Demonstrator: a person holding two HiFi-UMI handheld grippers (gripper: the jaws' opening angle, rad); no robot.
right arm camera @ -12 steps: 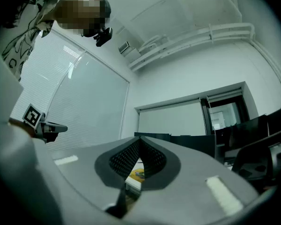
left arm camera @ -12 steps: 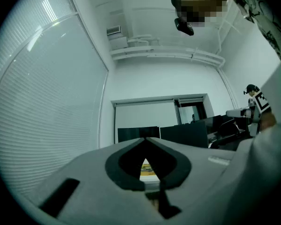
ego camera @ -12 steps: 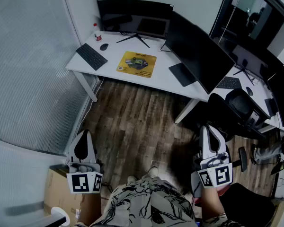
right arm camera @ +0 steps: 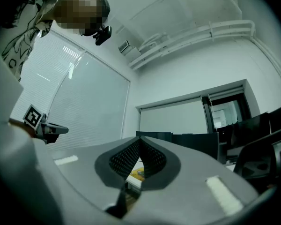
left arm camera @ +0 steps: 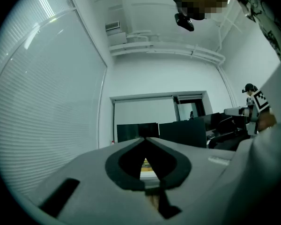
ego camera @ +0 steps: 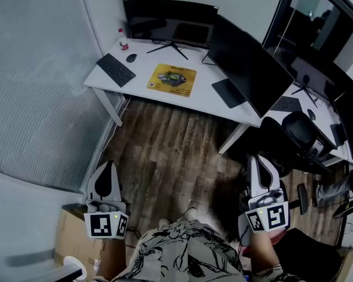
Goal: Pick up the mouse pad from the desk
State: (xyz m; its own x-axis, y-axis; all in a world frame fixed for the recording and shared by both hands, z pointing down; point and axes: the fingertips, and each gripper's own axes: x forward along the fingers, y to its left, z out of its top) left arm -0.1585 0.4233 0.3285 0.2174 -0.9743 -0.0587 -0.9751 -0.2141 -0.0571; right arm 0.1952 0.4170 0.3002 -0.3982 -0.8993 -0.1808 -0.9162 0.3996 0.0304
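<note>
mouse pad (ego camera: 172, 80): yellow, flat on the far desk (ego camera: 207, 100), right of the keyboard (ego camera: 115, 70)
left gripper (ego camera: 108, 165): clenched empty, near, well apart from it
right gripper (ego camera: 255, 158): same deal
change: nothing really, maybe a tiny view nudge, so the reach hasn't started

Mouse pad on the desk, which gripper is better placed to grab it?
Left, marginally. Both grippers hang shut, far from the desk, but the mouse pad lies slightly toward the left gripper, while the big monitor crowds the line from the right gripper.
</note>
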